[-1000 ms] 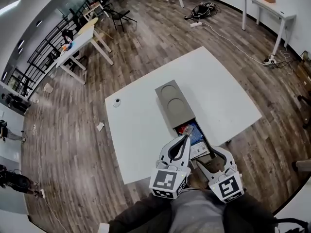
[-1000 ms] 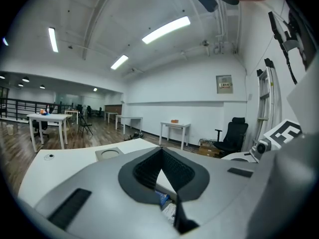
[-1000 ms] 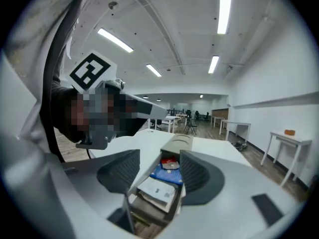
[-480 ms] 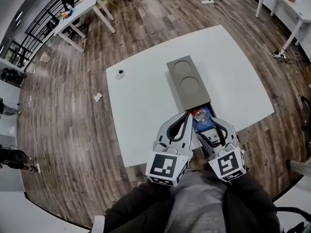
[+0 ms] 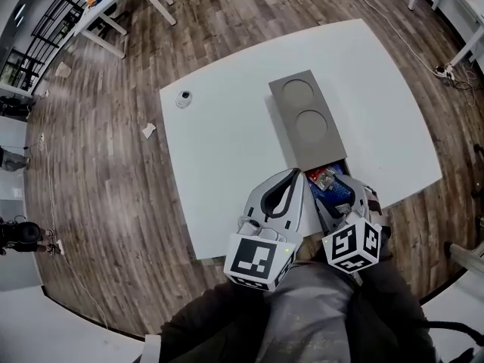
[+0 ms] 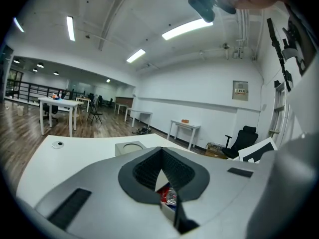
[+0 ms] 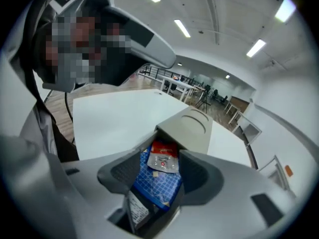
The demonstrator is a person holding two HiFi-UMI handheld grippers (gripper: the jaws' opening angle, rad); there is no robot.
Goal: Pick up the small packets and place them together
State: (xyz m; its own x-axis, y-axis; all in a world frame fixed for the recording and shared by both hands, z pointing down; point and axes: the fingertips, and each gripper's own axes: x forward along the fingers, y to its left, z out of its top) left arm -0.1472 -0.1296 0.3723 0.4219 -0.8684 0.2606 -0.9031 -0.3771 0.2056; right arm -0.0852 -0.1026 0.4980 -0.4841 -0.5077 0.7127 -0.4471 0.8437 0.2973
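As my right gripper dips open-jawed over the packets, a pick looks near; left gripper clenched, empty.

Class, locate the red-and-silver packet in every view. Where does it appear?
Head view: red-and-silver packet in the grey box's open near end.
Left gripper view: low centre, glimpsed beyond the jaws.
Right gripper view: centre, lying on a blue packet.
Shared landmark: the grey box's round recesses.

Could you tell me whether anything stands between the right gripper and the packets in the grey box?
Nothing visible does. The right gripper, jaws open, looks straight at the red packet and blue packet lying uncovered in the open end of the grey box.
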